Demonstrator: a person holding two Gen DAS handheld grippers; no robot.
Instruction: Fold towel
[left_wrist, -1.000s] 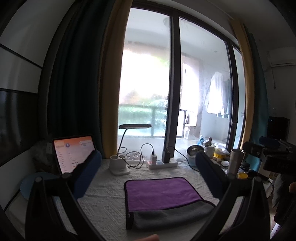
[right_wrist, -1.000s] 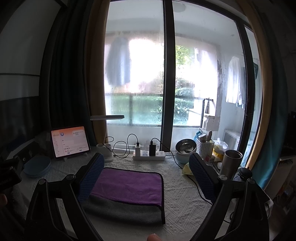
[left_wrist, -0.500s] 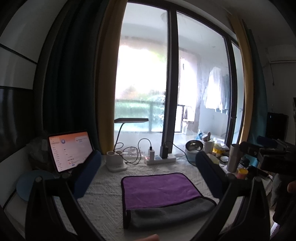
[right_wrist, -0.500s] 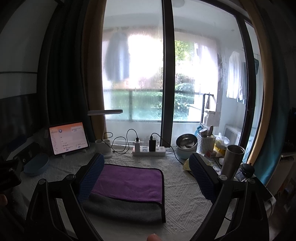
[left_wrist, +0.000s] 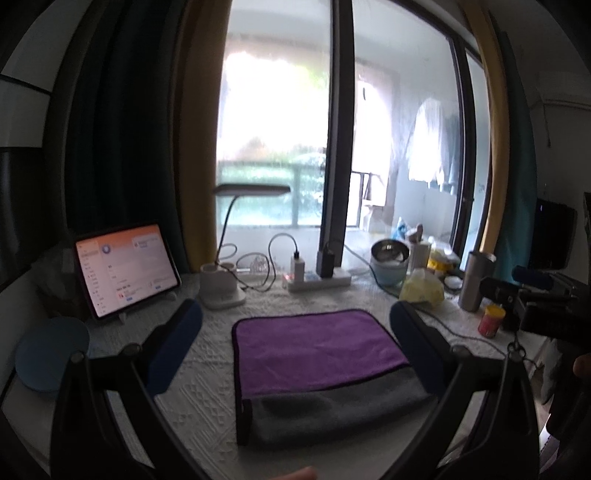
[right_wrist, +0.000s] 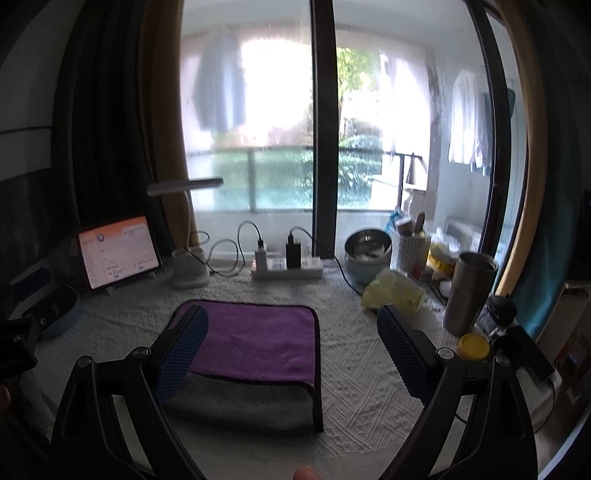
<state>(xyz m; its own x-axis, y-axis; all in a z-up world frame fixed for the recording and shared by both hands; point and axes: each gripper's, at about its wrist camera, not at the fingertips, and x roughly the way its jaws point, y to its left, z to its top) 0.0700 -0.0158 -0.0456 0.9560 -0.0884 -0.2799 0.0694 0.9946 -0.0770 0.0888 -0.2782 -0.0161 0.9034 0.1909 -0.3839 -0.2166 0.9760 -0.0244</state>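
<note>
A folded towel (left_wrist: 317, 354), purple on top with a grey strip at the near edge, lies flat on the white textured table cover (left_wrist: 207, 387). It also shows in the right wrist view (right_wrist: 255, 347). My left gripper (left_wrist: 295, 332) is open and empty, held above the towel with its blue-padded fingers either side of it. My right gripper (right_wrist: 291, 343) is open and empty, above the towel's right edge; its left finger (right_wrist: 184, 350) overlaps the towel's left part in view. The right gripper's body shows at the right of the left wrist view (left_wrist: 546, 306).
At the back stand a lit tablet (left_wrist: 125, 269), a desk lamp (left_wrist: 221, 288), a power strip with chargers (left_wrist: 317, 280) and a steel bowl (left_wrist: 389, 262). On the right are a yellow bag (right_wrist: 395, 295), a steel tumbler (right_wrist: 469, 295) and a yellow lid (right_wrist: 472, 347). A blue disc (left_wrist: 51, 354) lies left.
Both grippers have tilted down and come a little closer to the table, so the towel sits higher and larger in view. The towel has not moved. Both stay open.
</note>
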